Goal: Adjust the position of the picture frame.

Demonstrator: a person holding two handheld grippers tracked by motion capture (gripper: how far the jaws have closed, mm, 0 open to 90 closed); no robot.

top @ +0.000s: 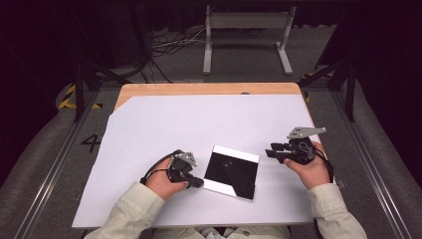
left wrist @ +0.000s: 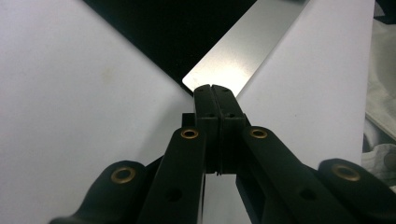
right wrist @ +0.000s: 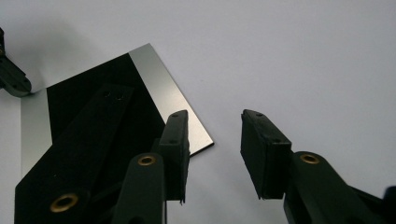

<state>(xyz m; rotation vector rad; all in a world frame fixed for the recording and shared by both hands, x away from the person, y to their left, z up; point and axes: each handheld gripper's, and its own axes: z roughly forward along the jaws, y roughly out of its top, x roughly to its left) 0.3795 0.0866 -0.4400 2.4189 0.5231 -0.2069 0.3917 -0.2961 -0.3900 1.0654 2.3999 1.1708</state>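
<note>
Mirror plate (top: pixel 232 172) lies flat on the white sheet (top: pixel 164 124) covering the table (top: pixel 199 89), sitting around 6 o'clock from the sheet's middle, turned so a corner points toward me. Its face reads mostly black with bright silvery strips along two edges.

My left gripper (top: pixel 197 182) is at 9 o'clock of the plate, tips right at its near-left corner. From the left gripper view the jaws are pressed flat together with nothing between them, and their tips (left wrist: pixel 212 91) meet the rounded silvery corner of the plate (left wrist: pixel 238 58); touching or just over it, I can't tell.

My right gripper (top: pixel 271 153) is at 3 o'clock of the plate, just beside its right edge, low over the sheet. From the right gripper view the jaws stand apart (right wrist: pixel 215 135) with bare white sheet in the gap; one jaw overlaps the plate's corner (right wrist: pixel 154 79), the other sits clear of it over paper. Nothing clamped. The dark face reflects the jaw. The left gripper's tip (right wrist: pixel 11 77) shows at the plate's far corner, about 10 o'clock in that view
</note>
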